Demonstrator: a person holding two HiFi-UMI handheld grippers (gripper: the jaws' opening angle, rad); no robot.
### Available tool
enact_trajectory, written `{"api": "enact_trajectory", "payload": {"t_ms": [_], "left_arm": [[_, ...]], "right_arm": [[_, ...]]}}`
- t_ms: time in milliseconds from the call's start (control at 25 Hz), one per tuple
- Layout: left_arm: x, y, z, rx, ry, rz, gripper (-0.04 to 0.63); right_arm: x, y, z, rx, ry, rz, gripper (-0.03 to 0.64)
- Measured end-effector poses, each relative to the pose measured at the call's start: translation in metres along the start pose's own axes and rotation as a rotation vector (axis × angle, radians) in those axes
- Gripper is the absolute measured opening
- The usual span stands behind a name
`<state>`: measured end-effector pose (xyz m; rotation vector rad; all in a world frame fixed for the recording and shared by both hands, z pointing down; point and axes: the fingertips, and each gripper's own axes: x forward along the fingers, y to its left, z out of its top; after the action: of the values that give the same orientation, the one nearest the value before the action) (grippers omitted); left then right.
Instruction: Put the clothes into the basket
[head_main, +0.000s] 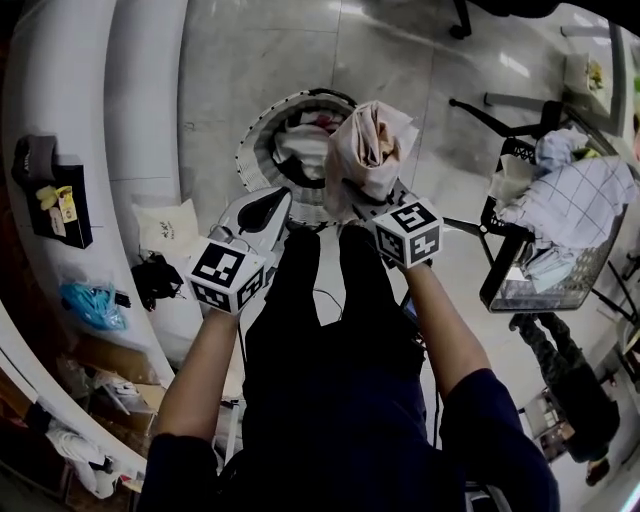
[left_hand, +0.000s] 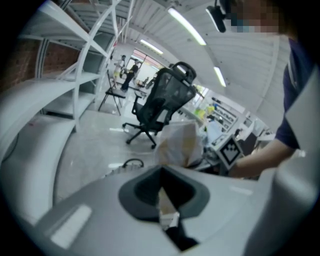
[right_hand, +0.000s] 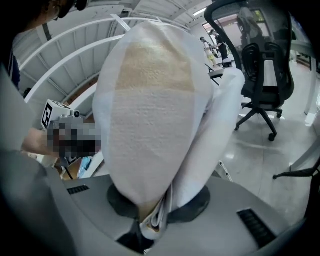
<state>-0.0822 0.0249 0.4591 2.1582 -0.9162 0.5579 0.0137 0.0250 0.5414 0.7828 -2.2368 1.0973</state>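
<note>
A round white basket (head_main: 255, 150) stands on the floor in front of me, with some clothes lying in it. My right gripper (head_main: 352, 205) is shut on a bunched beige and white cloth (head_main: 370, 148), which hangs over the basket's right rim. In the right gripper view the cloth (right_hand: 155, 115) fills the picture, pinched where the jaws meet (right_hand: 152, 220). My left gripper (head_main: 264, 212) hovers at the basket's near left edge, shut and holding nothing. The left gripper view shows its jaws (left_hand: 165, 210) pressed together and the held cloth (left_hand: 180, 142) beyond.
A wire cart (head_main: 545, 290) piled with more clothes stands at the right. A black office chair (left_hand: 162, 100) is on the tiled floor beyond the basket. Curved white shelves (head_main: 60, 150) with small items run along the left. My dark-trousered legs are below the grippers.
</note>
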Motion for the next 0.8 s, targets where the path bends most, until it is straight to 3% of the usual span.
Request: {"api": "enact_trajectory", "payload": {"t_ms": [280,800], "left_arm": [[0.011,0.018,-0.038,-0.034,0.044,-0.022,0.005],[0.046,0.059,-0.074,-0.075,0.065,-0.025,0.005]], "right_arm": [[0.075,-0.029,-0.050,-0.063,0.092,-0.036,0.075],[0.167,-0.088,-0.132,-0.037,0.313,-0.097,0.077]]}}
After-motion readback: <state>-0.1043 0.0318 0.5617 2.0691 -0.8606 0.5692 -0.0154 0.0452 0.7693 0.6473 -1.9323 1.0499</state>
